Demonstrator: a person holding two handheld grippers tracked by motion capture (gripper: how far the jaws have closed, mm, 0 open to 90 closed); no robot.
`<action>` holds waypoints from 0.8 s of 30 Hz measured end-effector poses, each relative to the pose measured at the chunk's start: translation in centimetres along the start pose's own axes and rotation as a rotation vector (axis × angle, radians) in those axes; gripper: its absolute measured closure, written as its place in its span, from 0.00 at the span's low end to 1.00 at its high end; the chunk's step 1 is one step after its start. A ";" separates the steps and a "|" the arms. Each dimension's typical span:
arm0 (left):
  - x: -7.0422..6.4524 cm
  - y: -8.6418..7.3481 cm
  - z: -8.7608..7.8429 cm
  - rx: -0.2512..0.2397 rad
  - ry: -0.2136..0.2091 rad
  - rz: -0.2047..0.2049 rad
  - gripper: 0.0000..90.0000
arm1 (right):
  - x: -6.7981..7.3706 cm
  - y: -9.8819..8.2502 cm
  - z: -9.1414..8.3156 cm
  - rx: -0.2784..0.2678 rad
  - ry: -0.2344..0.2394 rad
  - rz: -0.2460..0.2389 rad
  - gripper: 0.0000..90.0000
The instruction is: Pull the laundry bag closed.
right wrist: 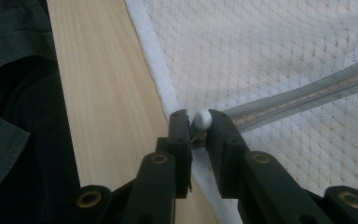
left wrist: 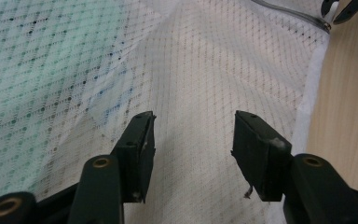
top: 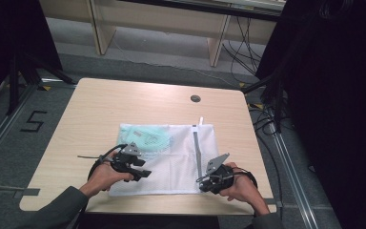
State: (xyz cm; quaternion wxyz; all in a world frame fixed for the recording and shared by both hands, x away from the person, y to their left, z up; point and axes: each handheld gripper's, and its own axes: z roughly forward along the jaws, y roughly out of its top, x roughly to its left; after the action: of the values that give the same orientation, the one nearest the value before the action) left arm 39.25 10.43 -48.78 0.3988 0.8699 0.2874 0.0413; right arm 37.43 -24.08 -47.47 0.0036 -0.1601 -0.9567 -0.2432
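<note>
Fingers (right wrist: 223,135) pinching white zipper pull (right wrist: 201,118), white mesh bag (top: 171,157), flat

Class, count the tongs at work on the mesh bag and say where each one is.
2: the left tongs over the bag's left half, the right tongs at its near right edge, by the zip.

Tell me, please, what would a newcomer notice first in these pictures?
A white mesh laundry bag lies flat in the middle of the light wooden table, with a pale green garment inside its far left corner. At its near right edge, the right gripper pinches the small white zipper pull.
</note>
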 end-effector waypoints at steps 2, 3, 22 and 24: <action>0.0 0.0 0.0 0.001 0.002 0.002 0.54 | 0.0 0.0 0.0 0.003 0.002 0.000 0.92; 0.0 0.0 0.0 0.003 0.003 0.002 0.54 | -0.1 0.0 -0.1 -0.001 -0.003 -0.030 0.93; -4.1 0.9 1.8 -0.048 -0.059 0.071 0.52 | 0.1 0.6 -0.8 -0.046 -0.013 0.016 0.96; -5.4 1.2 2.5 -0.066 -0.073 0.110 0.52 | 0.1 0.6 -0.9 -0.062 -0.016 0.024 0.96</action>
State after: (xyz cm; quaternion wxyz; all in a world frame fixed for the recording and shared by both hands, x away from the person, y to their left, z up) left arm 36.04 5.25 -48.79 0.4346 0.8716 0.2232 0.0410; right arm 37.45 -23.97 -46.39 -0.0061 -0.1735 -0.9467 -0.2713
